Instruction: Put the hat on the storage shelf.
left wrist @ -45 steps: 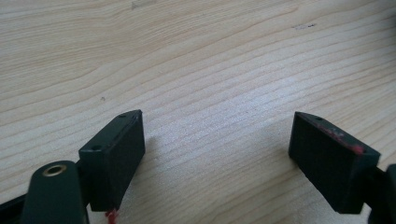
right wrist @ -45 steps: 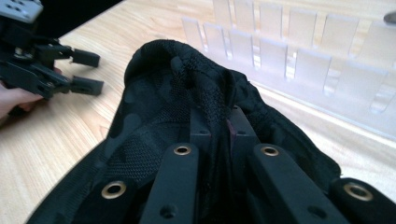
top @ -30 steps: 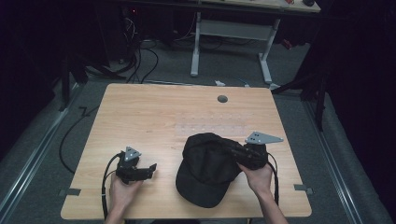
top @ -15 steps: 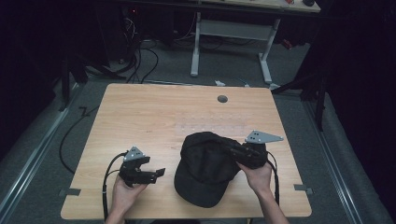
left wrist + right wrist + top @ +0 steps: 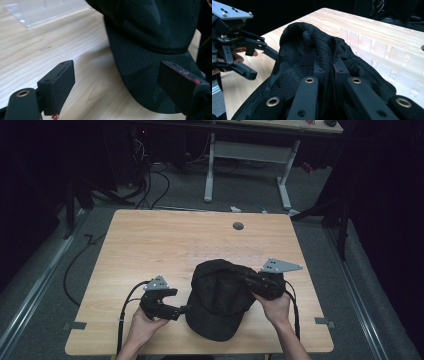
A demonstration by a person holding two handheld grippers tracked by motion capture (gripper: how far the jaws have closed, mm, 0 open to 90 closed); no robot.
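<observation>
Jaws of the right gripper are clamped on a pinched fold of the black cap, at its crown's right side. The left gripper stands released, jaws spread wide, the cap's brim lying between them but untouched by either. Cap rests on the wooden table, near its front edge, between the two hands. A dark round hole marks the table's far side.
</observation>
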